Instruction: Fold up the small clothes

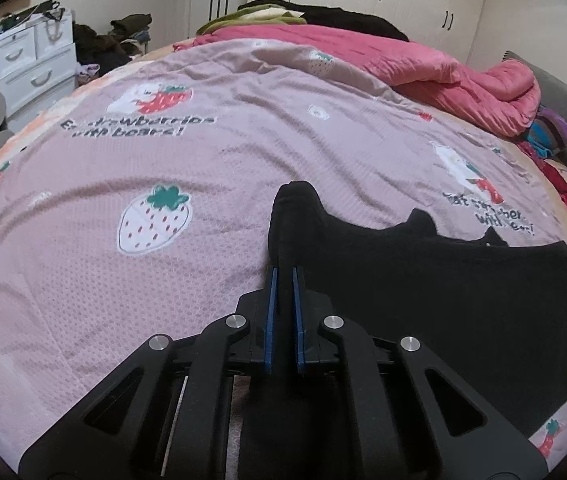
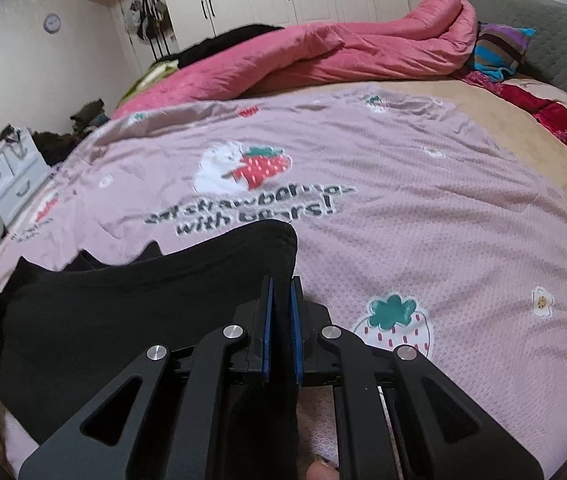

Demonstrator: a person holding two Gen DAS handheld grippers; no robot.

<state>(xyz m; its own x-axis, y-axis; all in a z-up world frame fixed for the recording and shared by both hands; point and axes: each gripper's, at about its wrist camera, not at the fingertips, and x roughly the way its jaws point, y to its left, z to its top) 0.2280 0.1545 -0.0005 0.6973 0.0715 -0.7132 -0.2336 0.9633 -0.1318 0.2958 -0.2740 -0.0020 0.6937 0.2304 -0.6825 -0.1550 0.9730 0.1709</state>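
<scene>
Had left gripper (image 1: 283, 276) clamped on left corner of black garment (image 1: 443, 300), cloth pinched between blue pads (image 1: 270, 312). My right gripper (image 2: 282, 284) clamped on opposite corner of same garment (image 2: 123, 312). Garment stretched between both grippers, lower part resting on pink strawberry-print bedspread (image 1: 163, 152). Rumpled pink quilt (image 2: 343, 52) lay at far side of bed, well apart. White drawer unit (image 1: 31, 68) stood beside bed.

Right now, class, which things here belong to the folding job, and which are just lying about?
Belongs to the job:
black garment
left hand-held gripper
right hand-held gripper
strawberry bedspread, the work surface

Just lying about:
pink quilt
striped pillow
white drawers
wall clock
</scene>
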